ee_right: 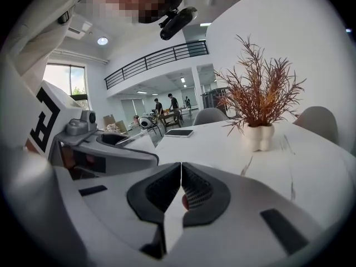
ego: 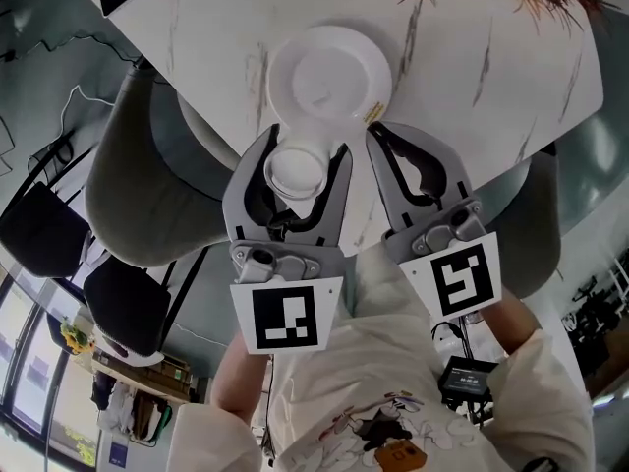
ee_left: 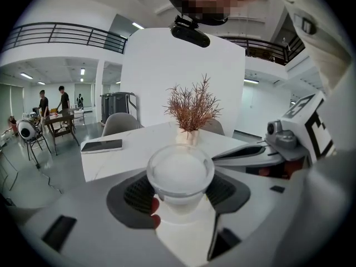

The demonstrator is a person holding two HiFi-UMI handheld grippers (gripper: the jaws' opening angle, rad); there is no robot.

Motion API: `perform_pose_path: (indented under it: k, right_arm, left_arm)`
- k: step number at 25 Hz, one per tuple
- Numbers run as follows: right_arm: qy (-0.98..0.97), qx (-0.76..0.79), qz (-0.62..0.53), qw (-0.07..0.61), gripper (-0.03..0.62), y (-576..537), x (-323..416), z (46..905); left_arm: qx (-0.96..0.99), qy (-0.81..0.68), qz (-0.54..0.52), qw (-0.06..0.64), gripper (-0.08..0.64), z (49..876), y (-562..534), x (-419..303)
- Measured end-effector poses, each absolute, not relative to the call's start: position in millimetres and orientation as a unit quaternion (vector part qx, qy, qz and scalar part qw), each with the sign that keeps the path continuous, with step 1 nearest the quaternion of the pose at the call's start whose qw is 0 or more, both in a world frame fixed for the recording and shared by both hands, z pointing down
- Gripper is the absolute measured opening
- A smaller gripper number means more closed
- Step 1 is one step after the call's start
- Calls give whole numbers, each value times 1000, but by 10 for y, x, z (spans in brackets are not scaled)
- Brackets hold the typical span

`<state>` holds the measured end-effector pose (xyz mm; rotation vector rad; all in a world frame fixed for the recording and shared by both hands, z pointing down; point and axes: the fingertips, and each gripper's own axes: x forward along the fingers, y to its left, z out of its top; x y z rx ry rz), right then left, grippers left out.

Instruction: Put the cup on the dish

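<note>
A round white dish [ego: 329, 72] lies on the white marble table [ego: 491, 77]. Just on its near side, my left gripper [ego: 307, 146] is shut on a clear plastic cup [ego: 295, 173], which stands upright between the jaws. In the left gripper view the cup [ee_left: 179, 171] fills the gap of the left gripper [ee_left: 181, 189], and the dish is hidden from that camera. Right of the cup, my right gripper [ego: 374, 130] is shut with nothing in it, its tips by the dish's near right rim. In its own view the right gripper [ee_right: 181, 168] shows jaws pressed together.
A dried plant in a white vase [ee_right: 258, 102] [ee_left: 192, 107] stands farther along the table, and a dark tablet [ee_left: 101, 145] [ee_right: 179, 132] lies near its far edge. Grey chairs [ego: 138, 165] sit at the table's near side. People [ee_left: 53, 102] stand far off in the hall.
</note>
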<state>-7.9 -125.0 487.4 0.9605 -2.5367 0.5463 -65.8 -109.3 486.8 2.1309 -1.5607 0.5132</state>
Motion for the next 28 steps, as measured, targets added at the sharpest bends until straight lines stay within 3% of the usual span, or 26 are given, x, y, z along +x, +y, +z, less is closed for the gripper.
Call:
perform_pose_path:
  k: [12, 28]
  right_arm:
    - [-897, 336, 202, 206, 5, -1280, -266, 5257]
    - [-894, 340, 199, 214, 5, -1614, -52, 5378]
  left_arm:
    - [762, -571, 195, 235, 268, 5247, -1189, -794]
    - [771, -555, 250, 188, 268, 5428, -1595, -637]
